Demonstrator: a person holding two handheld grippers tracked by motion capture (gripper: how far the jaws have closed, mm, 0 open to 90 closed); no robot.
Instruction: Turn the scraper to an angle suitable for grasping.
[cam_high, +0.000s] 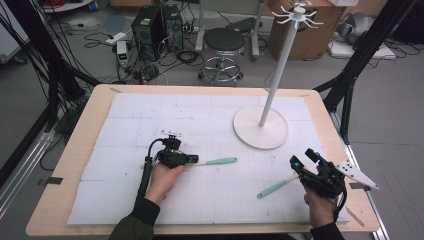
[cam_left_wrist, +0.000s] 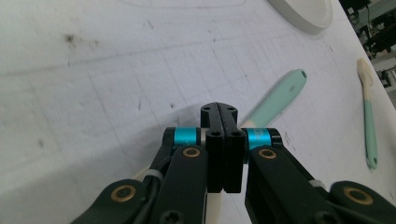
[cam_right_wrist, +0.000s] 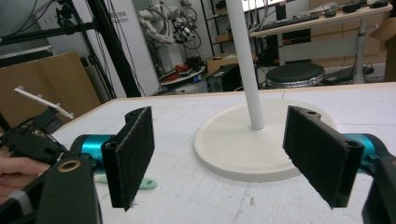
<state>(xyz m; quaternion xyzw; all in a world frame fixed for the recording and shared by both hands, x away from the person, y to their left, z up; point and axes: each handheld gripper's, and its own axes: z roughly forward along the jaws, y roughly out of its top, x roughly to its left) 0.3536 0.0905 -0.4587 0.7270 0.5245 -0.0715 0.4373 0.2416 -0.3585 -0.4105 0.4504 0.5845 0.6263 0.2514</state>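
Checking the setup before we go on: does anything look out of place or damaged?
Nothing damaged. Two mint-handled spatulas lie loose on the white mat, not hung on the white hook stand.

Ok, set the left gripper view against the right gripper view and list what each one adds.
Left gripper view: the left claw shut above a mint-handled spatula, and a second spatula lying off to the side. Right gripper view: the right claw open, the stand's white pole, a black stool and the person's left hand. Both: the stand's round base, the white mat and the first spatula's mint handle end.
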